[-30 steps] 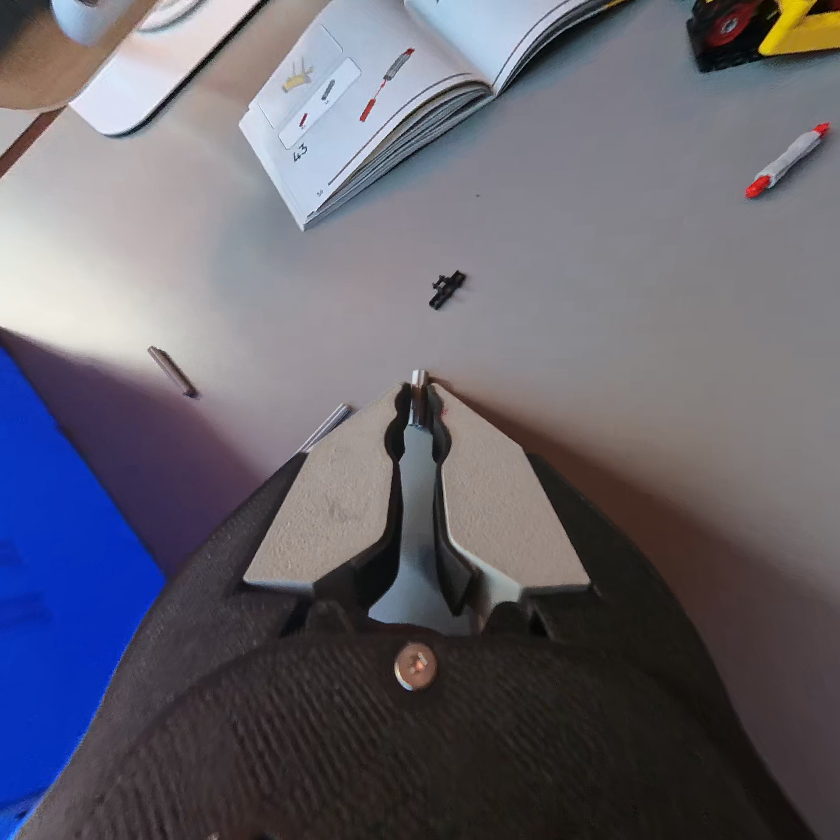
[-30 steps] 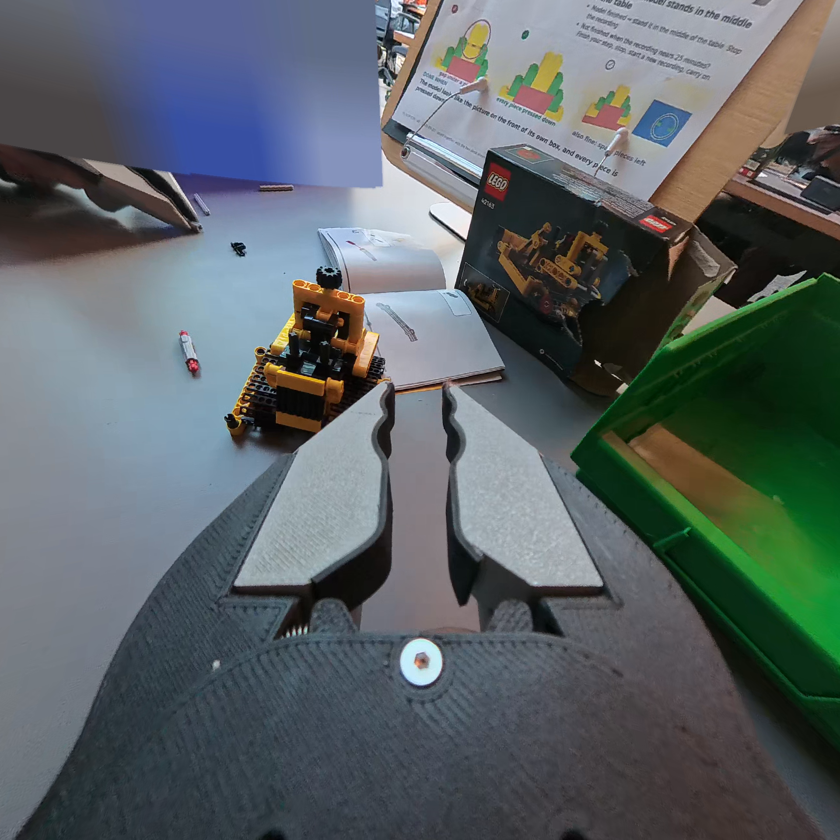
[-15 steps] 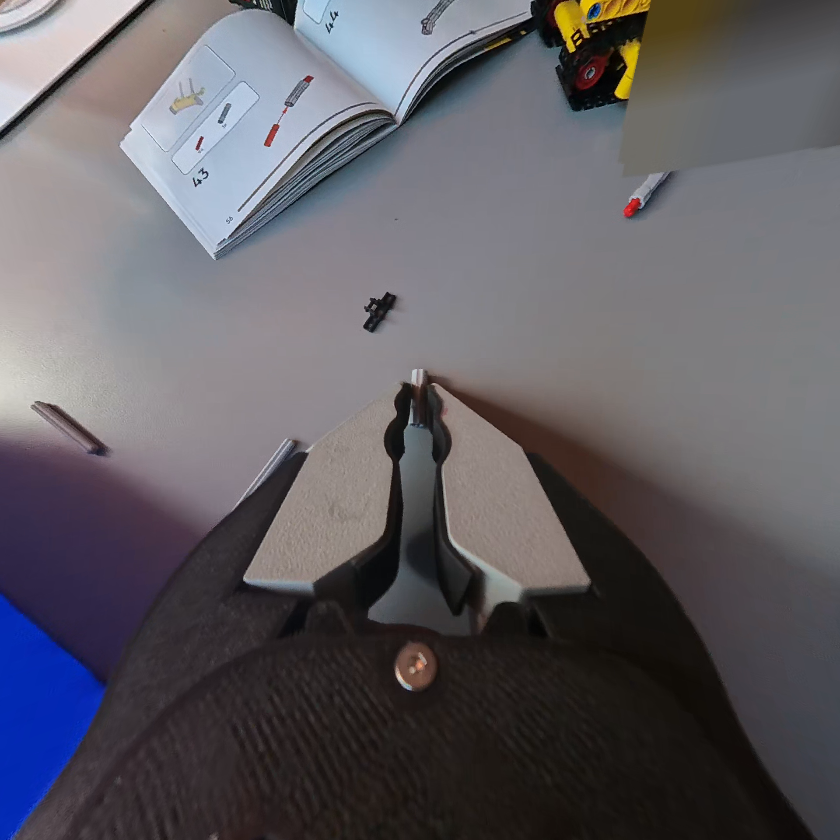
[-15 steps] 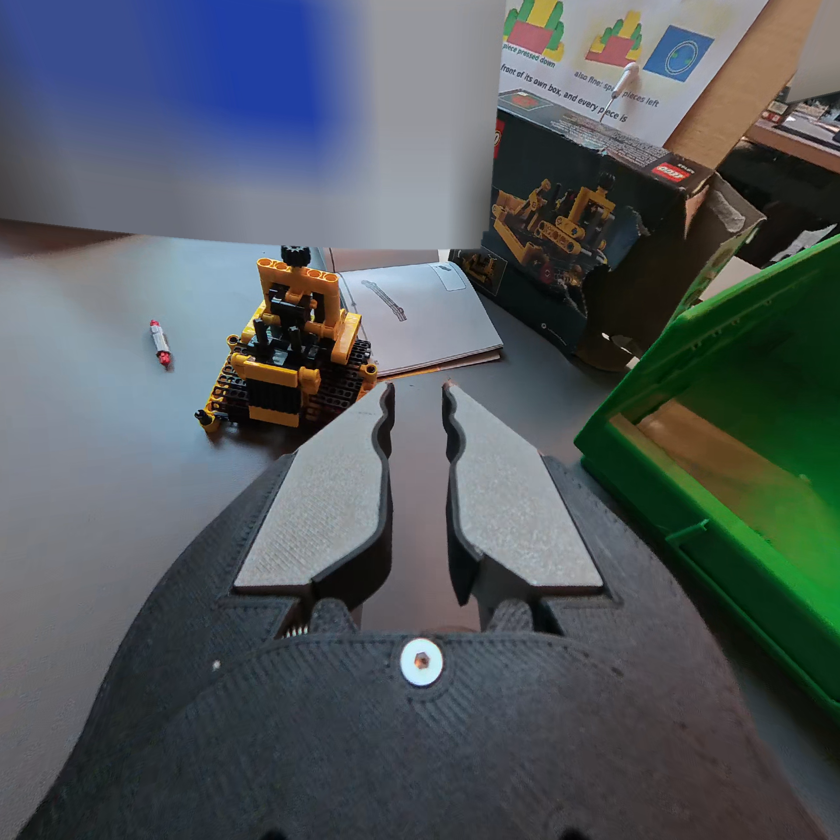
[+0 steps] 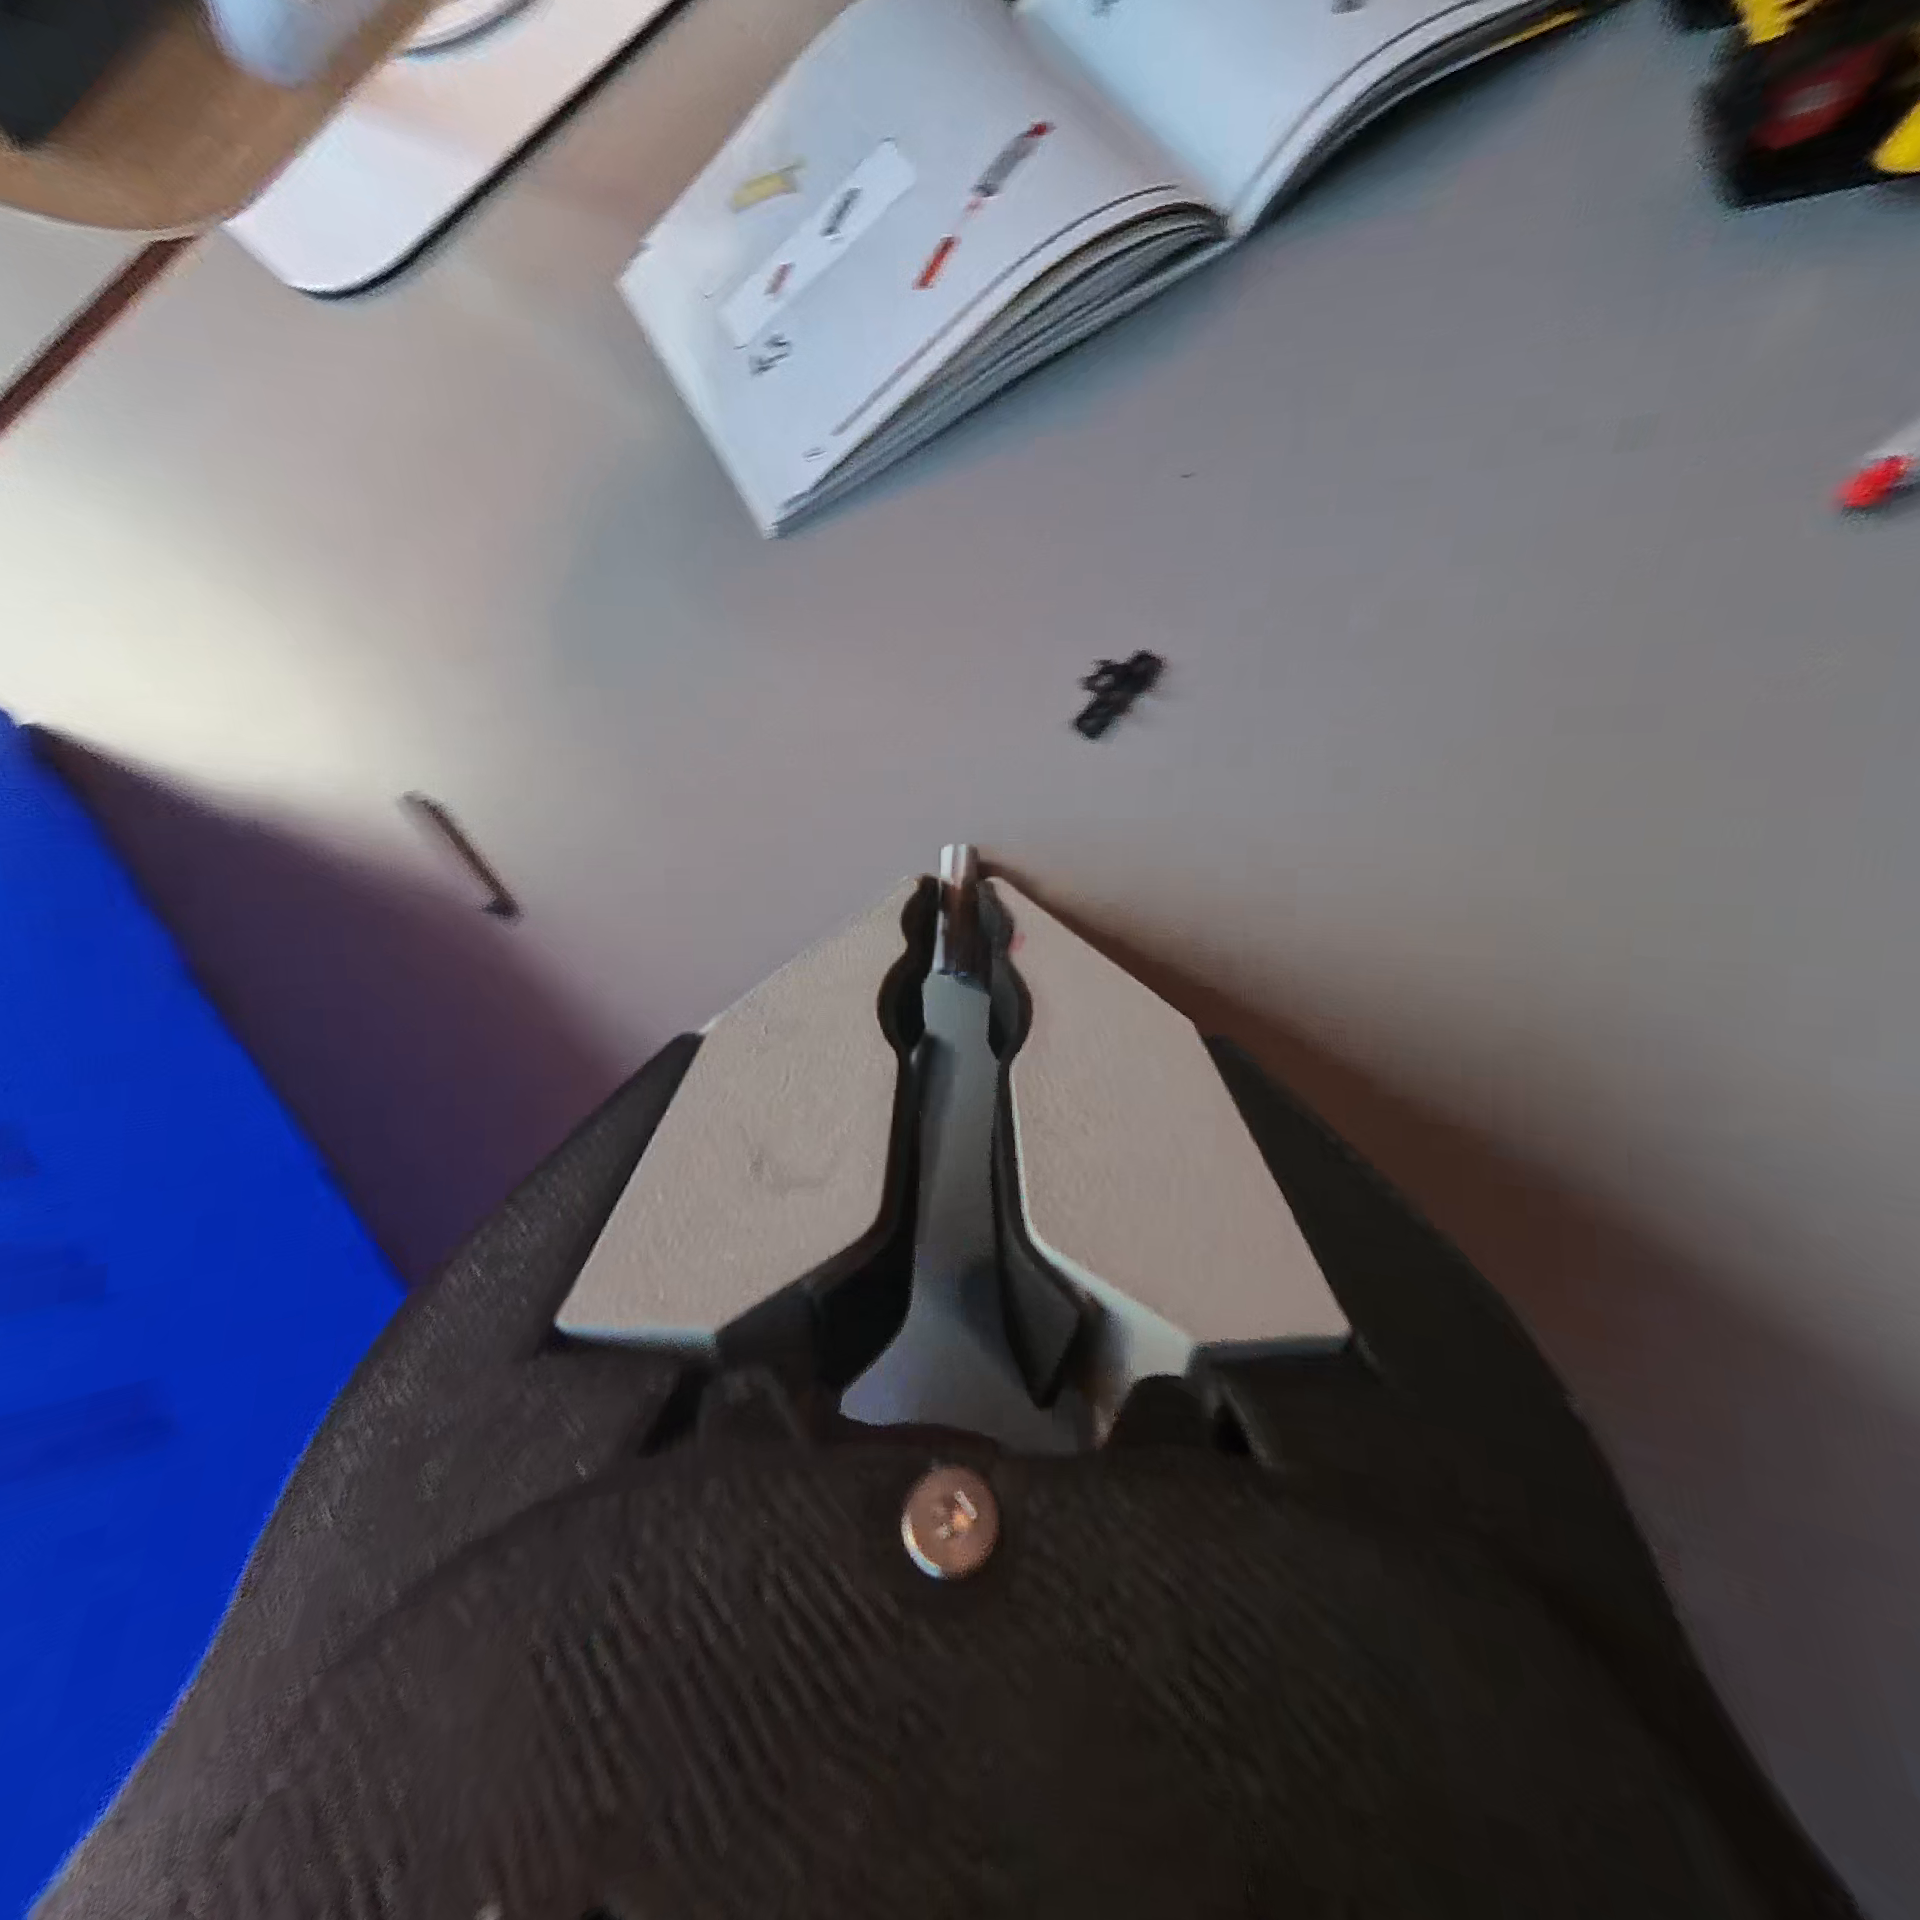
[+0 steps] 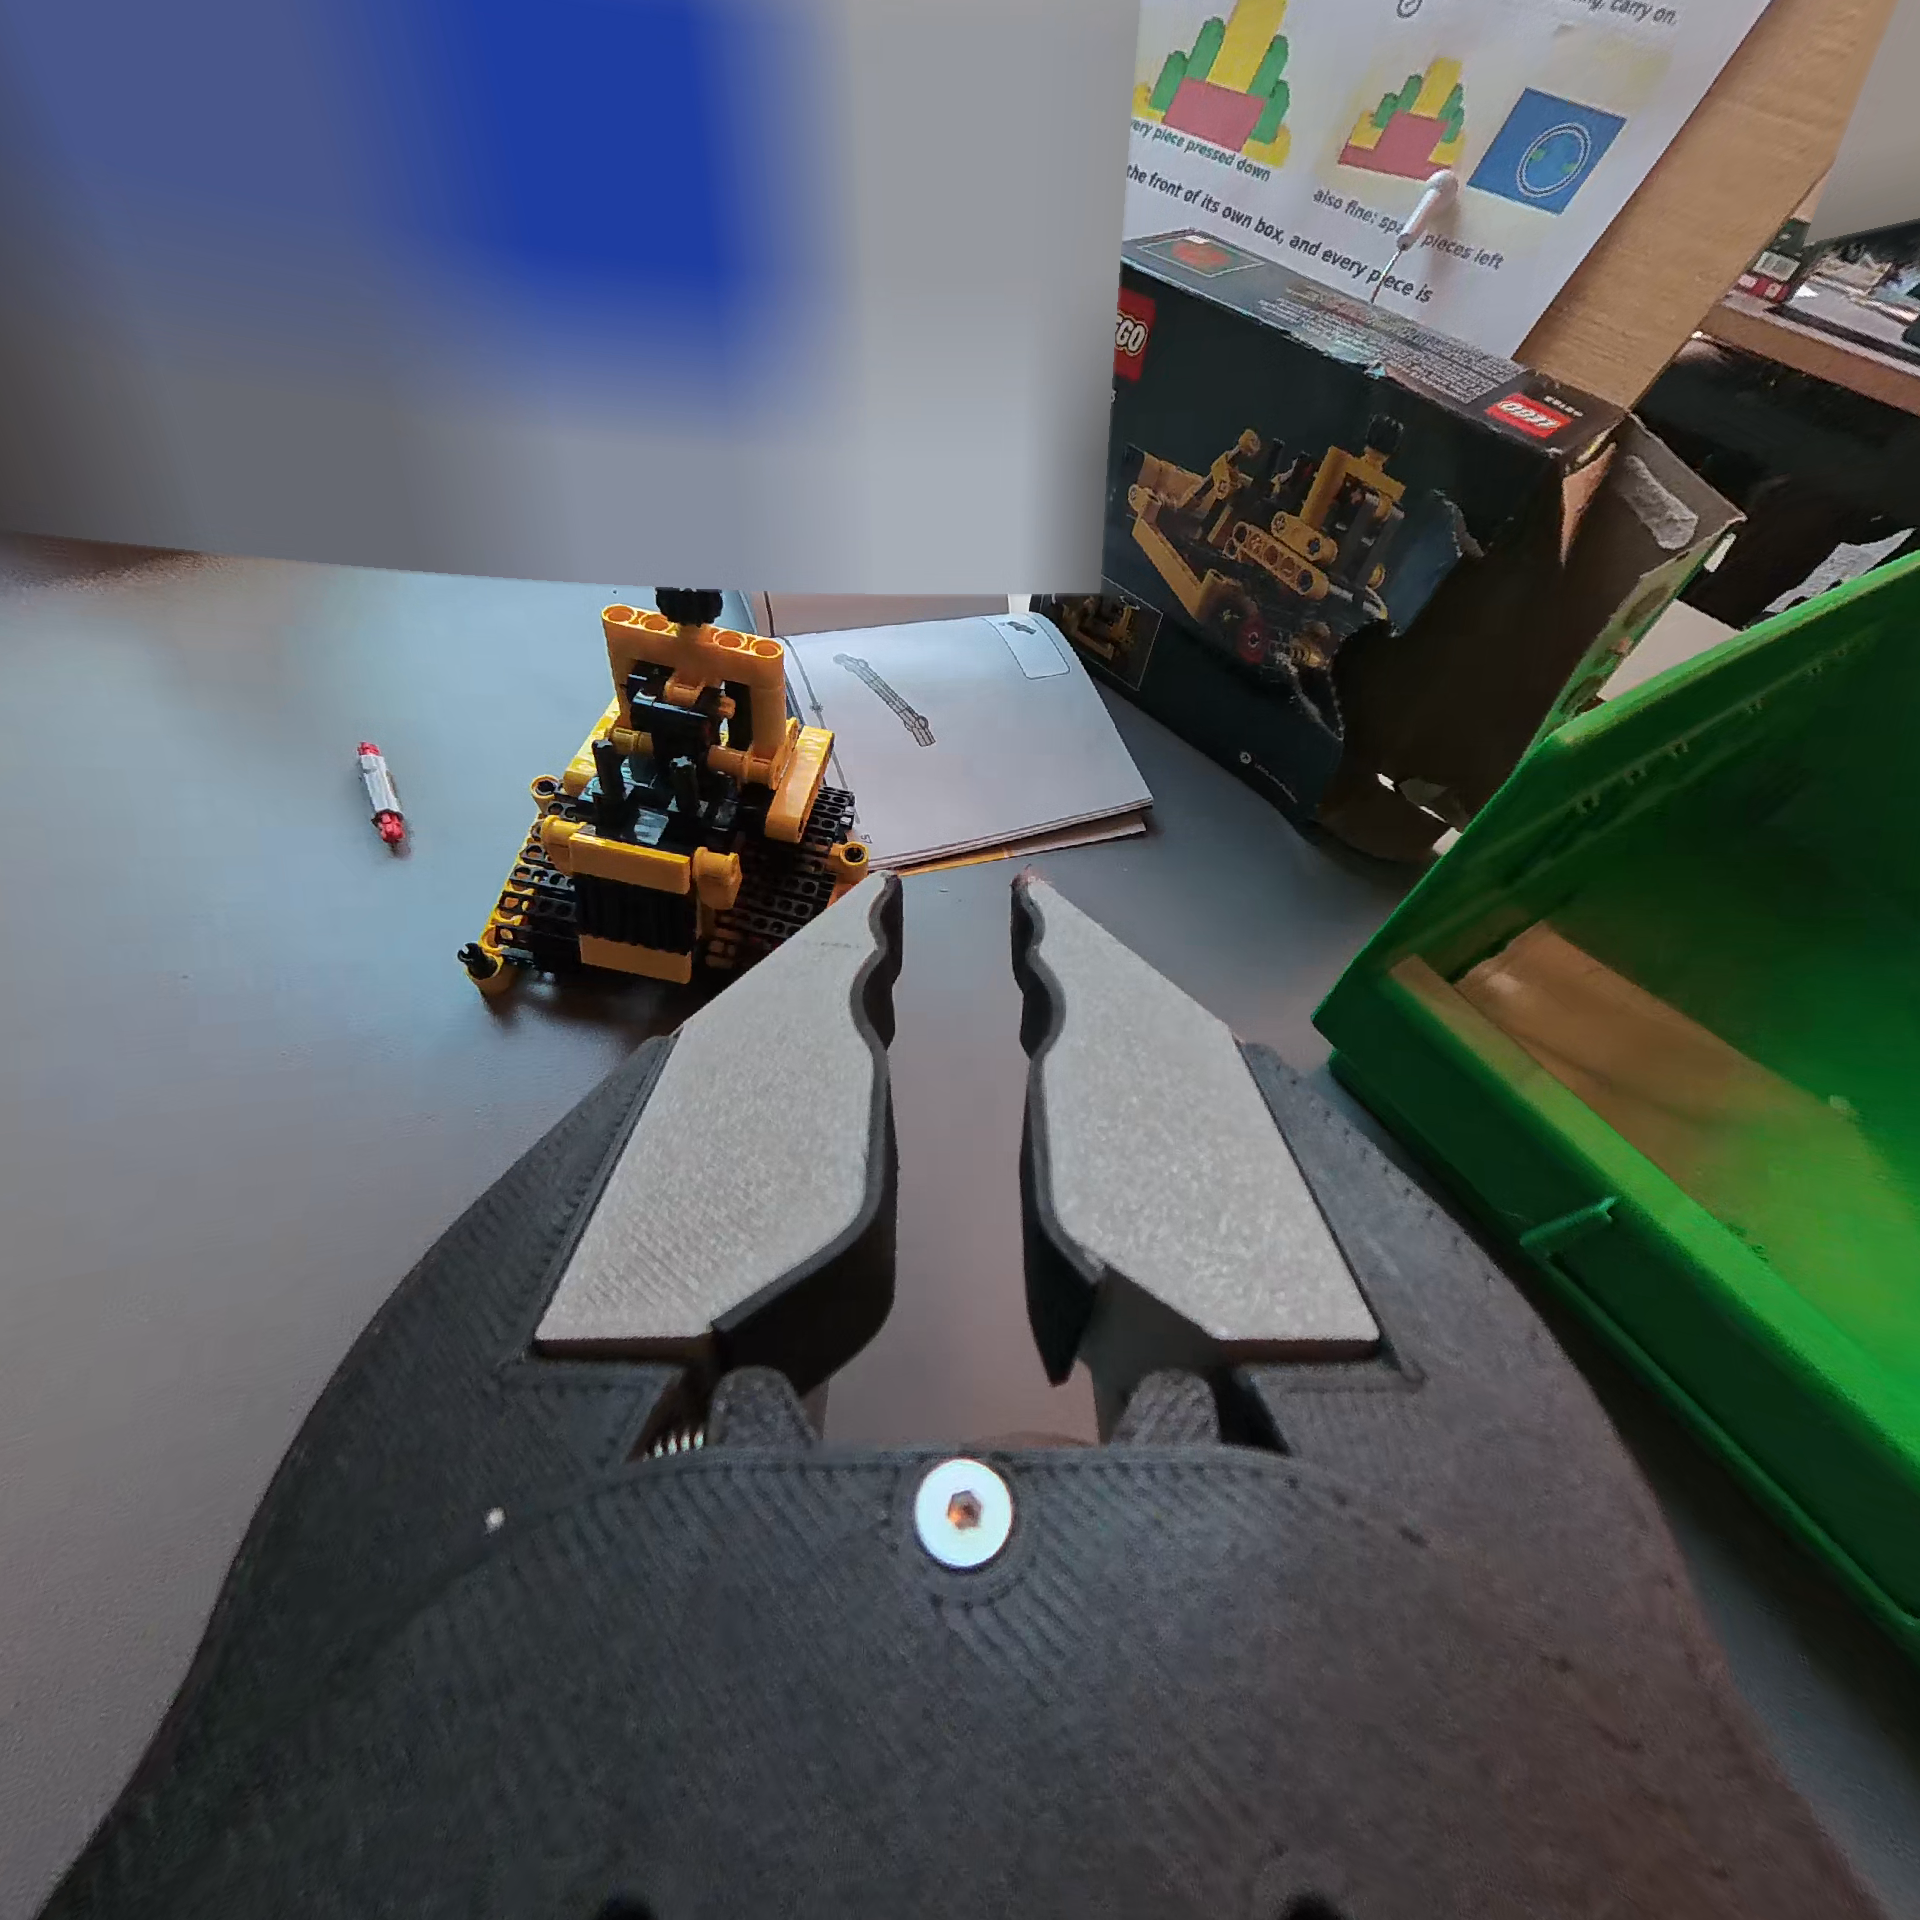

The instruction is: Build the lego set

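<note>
Grey pin (image 5: 956, 904) pinched in left view, green bin (image 6: 1662, 1091) only right

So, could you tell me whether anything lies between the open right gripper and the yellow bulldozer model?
Nothing visible does. The right gripper is open and empty, and the bulldozer model stands just ahead to its left, with only bare table between. The instruction booklet lies behind the model.
</note>
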